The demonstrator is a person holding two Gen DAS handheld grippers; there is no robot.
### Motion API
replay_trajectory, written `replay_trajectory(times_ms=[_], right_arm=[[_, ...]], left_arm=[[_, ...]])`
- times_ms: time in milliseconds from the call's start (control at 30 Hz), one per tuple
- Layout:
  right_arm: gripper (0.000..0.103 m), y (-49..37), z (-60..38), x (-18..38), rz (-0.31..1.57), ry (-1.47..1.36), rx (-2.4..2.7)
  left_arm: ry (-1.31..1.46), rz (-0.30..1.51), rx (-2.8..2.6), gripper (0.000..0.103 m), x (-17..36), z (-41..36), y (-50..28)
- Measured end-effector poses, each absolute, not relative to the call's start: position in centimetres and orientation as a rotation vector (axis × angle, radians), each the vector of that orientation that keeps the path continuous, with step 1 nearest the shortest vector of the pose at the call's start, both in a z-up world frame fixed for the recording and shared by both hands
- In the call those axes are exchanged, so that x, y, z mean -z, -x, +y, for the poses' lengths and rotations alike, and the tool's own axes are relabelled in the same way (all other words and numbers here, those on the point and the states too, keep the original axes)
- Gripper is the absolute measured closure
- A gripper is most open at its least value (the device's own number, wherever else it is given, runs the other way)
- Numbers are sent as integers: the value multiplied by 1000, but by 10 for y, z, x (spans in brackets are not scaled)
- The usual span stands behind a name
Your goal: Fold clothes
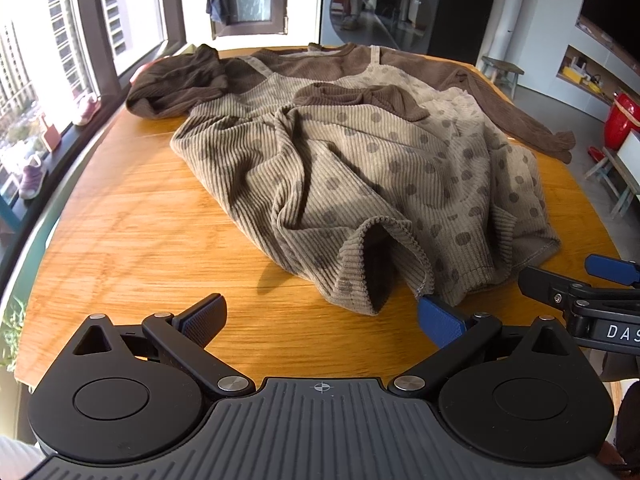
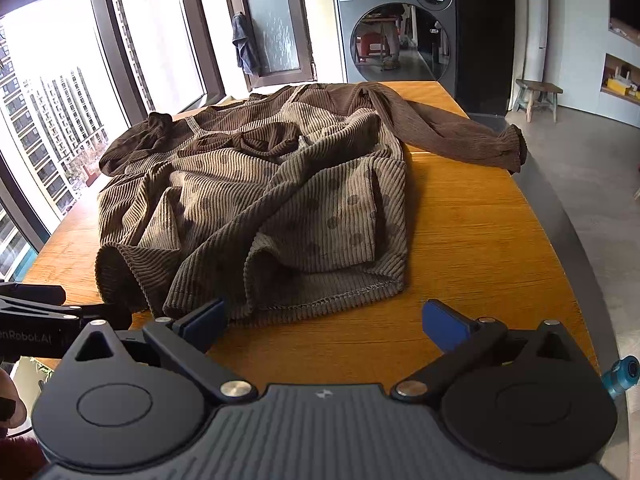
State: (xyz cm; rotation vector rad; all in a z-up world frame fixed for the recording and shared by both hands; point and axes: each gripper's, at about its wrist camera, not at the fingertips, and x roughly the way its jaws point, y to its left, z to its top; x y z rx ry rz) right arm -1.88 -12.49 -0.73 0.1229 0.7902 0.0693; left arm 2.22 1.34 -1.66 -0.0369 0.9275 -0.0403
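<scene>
A ribbed garment (image 1: 352, 168) lies crumpled on the wooden table (image 1: 132, 224): an olive skirt part with dark dots and a brown top with long sleeves. My left gripper (image 1: 320, 316) is open just short of the near hem, its right fingertip (image 1: 440, 318) touching the cloth edge. The right gripper (image 1: 580, 280) shows at the right edge. In the right wrist view the garment (image 2: 260, 200) spreads ahead and my right gripper (image 2: 326, 322) is open at the hem, nothing between its fingers. One brown sleeve (image 2: 460, 136) stretches to the table's right edge.
A washing machine (image 2: 400, 28) stands behind the table. Windows (image 2: 52, 92) run along the left, with small shoes (image 1: 86, 108) on the sill. A stool (image 2: 536, 94) and a red object (image 1: 622, 120) are on the floor at right.
</scene>
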Motion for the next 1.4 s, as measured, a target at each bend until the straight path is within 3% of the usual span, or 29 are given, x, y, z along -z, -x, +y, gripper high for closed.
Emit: replay_trajectory(times_ms=[567, 900, 1133, 1400], right_arm=[[0, 15, -122, 4, 782, -88, -76], [0, -36, -136, -33, 593, -42, -97], [0, -128, -139, -23, 555, -176, -158], [0, -175, -126, 27, 625, -21, -1]], left_arm=[[83, 910, 77, 0, 10, 24, -34], [295, 786, 132, 0, -17, 68, -104], [336, 791, 181, 0, 16, 70, -185], [135, 704, 196, 0, 50, 52, -212]])
